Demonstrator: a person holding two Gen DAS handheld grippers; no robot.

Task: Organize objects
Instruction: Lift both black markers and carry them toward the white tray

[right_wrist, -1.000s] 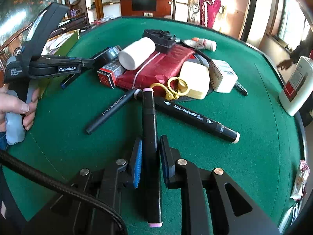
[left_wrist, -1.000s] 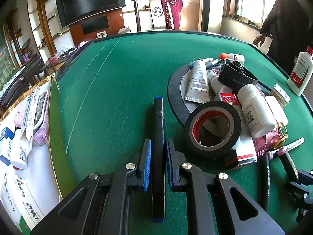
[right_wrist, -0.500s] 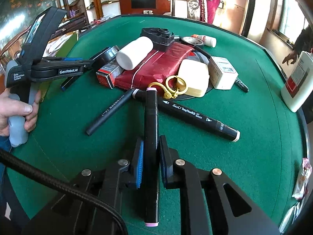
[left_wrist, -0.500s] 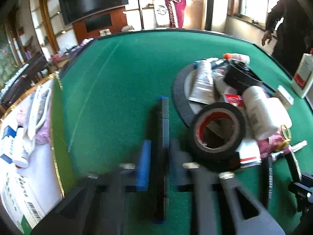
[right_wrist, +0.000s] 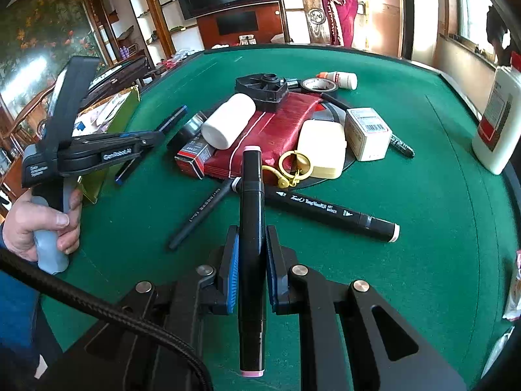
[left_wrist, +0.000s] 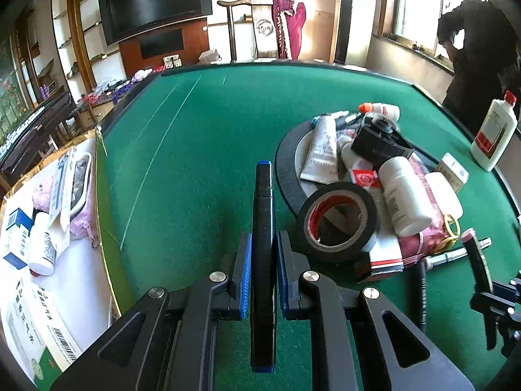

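Green felt (left_wrist: 202,150); both markers (left_wrist: 263,244) (right_wrist: 250,228) point forward.

Bright window (left_wrist: 420,6) glare, sharp, fisheye-warped edges.

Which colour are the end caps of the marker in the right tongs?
Pale pink end caps, clearest in the right wrist view.

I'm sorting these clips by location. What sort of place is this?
Probably a home living room or lounge, not a lab: a wall-mounted television, a carved wooden chair draped with cloth, and display shelves surround a green felt table like a card table.
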